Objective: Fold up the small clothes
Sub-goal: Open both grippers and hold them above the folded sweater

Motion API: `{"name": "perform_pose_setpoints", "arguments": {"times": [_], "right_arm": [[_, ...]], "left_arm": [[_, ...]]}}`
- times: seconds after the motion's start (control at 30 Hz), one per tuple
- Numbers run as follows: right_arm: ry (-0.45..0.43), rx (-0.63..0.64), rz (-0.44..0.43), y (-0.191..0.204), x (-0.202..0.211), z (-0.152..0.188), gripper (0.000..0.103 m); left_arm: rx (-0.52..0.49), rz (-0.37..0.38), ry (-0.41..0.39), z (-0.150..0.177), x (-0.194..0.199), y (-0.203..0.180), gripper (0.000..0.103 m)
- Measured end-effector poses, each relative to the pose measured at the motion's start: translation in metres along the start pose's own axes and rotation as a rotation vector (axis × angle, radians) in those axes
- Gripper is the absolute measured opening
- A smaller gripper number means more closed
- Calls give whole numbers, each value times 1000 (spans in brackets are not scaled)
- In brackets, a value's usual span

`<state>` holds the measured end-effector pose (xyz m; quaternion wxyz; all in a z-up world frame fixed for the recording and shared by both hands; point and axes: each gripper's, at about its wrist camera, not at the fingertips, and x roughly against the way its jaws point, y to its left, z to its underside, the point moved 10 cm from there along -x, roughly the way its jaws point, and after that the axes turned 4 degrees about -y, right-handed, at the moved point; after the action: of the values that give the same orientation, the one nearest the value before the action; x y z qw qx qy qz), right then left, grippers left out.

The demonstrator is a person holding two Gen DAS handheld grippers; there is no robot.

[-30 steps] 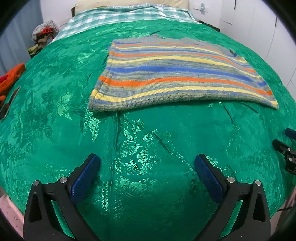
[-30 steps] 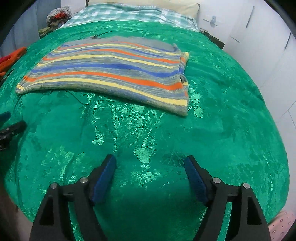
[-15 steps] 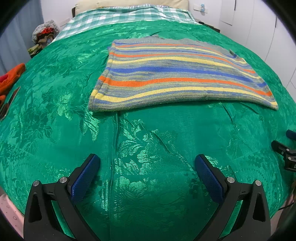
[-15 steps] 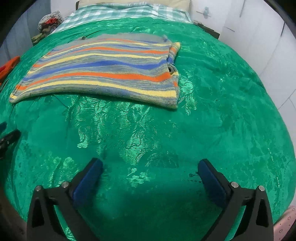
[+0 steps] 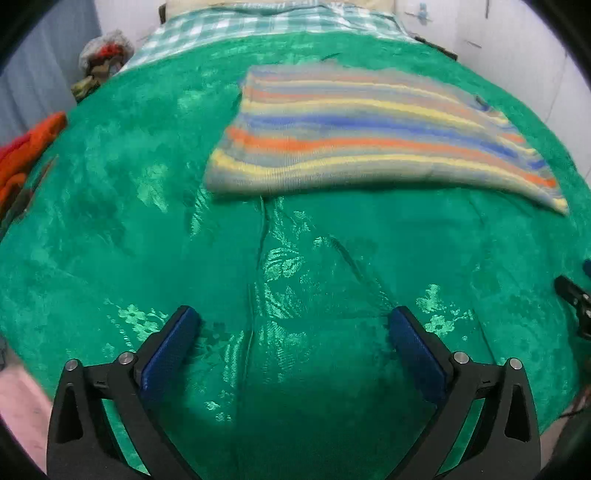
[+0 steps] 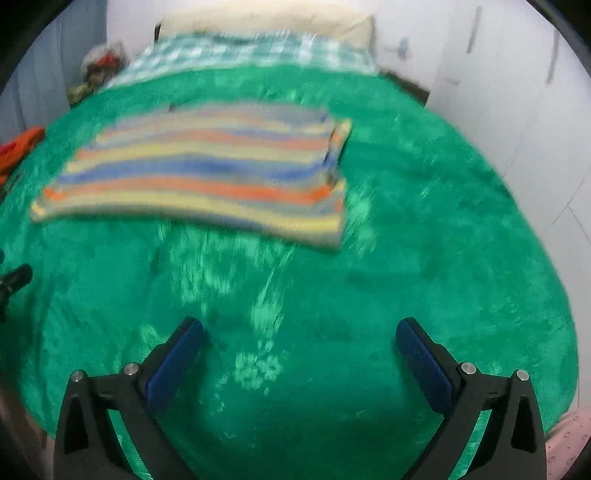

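Observation:
A folded knit sweater [image 5: 369, 140] with blue, orange, yellow and grey stripes lies flat on the green bedspread [image 5: 110, 229]. In the right wrist view the sweater [image 6: 207, 173] is blurred, with a doubled edge at its right end. My left gripper [image 5: 291, 314] hovers open over bare bedspread, well short of the sweater's near-left corner. My right gripper [image 6: 299, 325] is open wide above the cloth, short of the sweater's near-right corner. Neither holds anything. Each view catches the other gripper's black tip at its edge.
Orange clothes [image 5: 26, 147] lie at the bed's left edge, with a bundle of mixed items [image 5: 103, 51] further back. A checked sheet [image 6: 251, 51] and pillow [image 6: 266, 18] are at the head. White cupboard doors [image 6: 517, 110] stand on the right.
My right gripper's jaws have spread from partly open to wide open, and its view has tilted a little and blurred. The left gripper has barely moved. The sweater lies as before.

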<state>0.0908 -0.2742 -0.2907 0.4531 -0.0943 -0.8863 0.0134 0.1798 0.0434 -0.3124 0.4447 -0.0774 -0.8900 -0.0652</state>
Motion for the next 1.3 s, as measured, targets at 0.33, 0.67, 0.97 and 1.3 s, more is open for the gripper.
{"name": "perform_pose_setpoints", "arguments": {"times": [0.33, 0.67, 0.97, 1.3], "right_arm": [[55, -6, -9, 2, -16, 7, 103], [66, -1, 2, 3, -19, 6, 103], [67, 3, 2, 3, -19, 6, 103], [55, -18, -19, 2, -16, 4, 103]], "left_arm": [[-64, 29, 17, 1, -10, -15, 102], [-84, 46, 43, 1, -14, -17, 102], [-84, 41, 43, -1, -15, -17, 102], [-85, 12, 9, -8, 10, -14, 103]]}}
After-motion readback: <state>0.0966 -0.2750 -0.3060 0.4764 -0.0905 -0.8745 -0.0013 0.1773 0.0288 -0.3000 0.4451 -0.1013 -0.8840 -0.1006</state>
